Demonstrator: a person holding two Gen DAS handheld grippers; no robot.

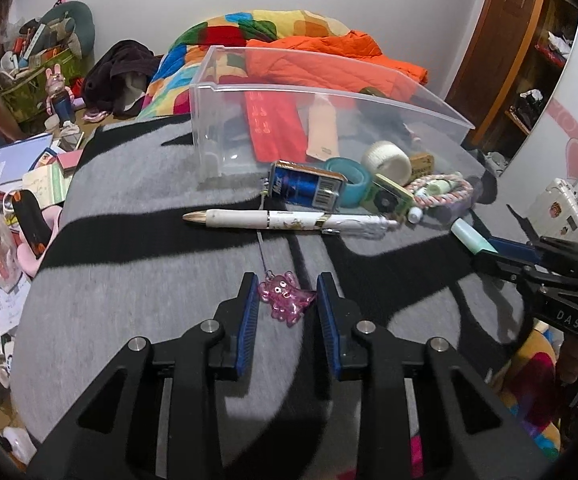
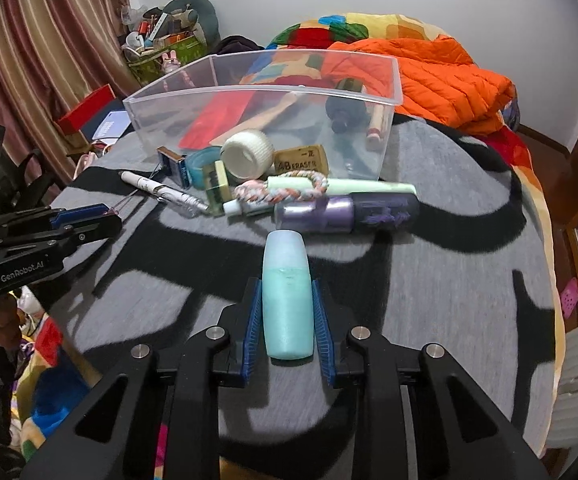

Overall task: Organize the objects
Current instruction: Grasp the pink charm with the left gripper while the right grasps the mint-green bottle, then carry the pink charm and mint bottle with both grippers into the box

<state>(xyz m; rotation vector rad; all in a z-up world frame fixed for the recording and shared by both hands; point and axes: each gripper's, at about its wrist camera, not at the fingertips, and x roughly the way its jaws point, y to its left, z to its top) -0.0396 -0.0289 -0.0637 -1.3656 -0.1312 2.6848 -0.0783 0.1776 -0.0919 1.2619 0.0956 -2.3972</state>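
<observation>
Right gripper [image 2: 287,312] pinching teal bottle [image 2: 287,300], long axis straight ahead along the fingers, pointing at clear bin [image 2: 389,80] beyond the pile. Left gripper [image 1: 287,300] spread wide, pink charm [image 1: 287,299] lying between the pads, apparently untouched, chain trailing toward white pen [image 1: 289,219]. Grey blanket [image 1: 129,280] on a bed, cluttered bedroom around.

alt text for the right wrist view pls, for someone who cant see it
The right gripper is shut on a pale teal bottle above a grey blanket. Beyond lie a purple bottle, a white pen and an eraser before a clear plastic bin.
</observation>
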